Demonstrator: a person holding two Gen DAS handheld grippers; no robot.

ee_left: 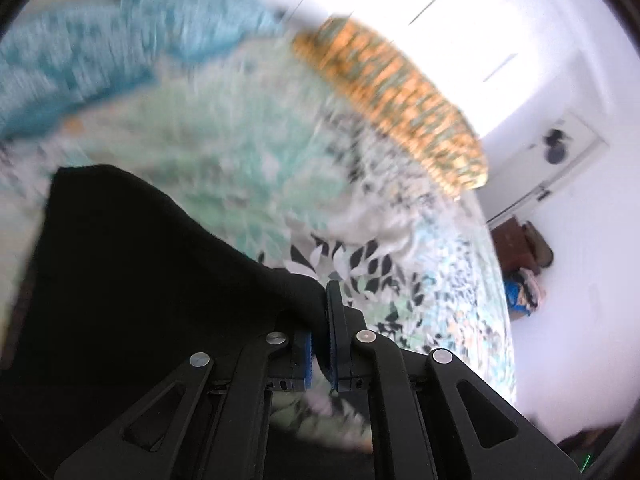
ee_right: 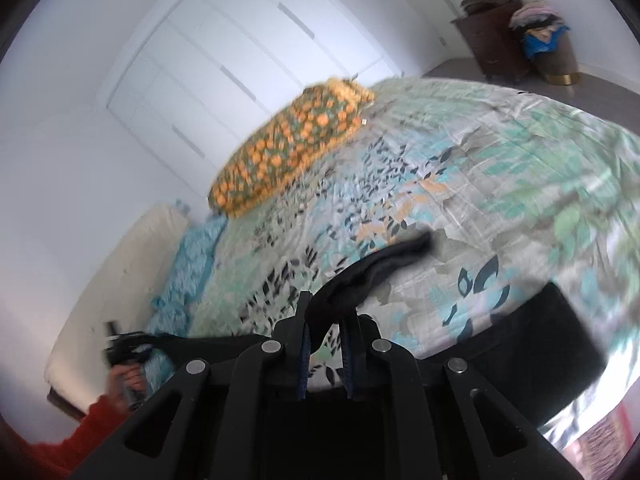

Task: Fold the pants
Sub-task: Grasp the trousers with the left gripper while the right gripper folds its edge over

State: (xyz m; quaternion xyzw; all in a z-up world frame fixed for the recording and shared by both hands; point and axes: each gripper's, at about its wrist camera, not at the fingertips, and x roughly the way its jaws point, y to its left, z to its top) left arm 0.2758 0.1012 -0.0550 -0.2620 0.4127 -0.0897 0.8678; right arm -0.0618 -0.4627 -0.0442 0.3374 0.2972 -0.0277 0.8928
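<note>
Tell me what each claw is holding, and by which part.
Both hold the black pants. The left claw pinches a bunched edge of the fabric; the right claw pinches another bunched fold. Which part of the garment each is cannot be told.

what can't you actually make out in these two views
- Left wrist view: most of the black pants run under the left gripper and off the lower edge.
- Left wrist view: motion blur smears the blue blanket.
- Right wrist view: the right gripper hides the pants' middle; the laundry pile is too small.
</note>
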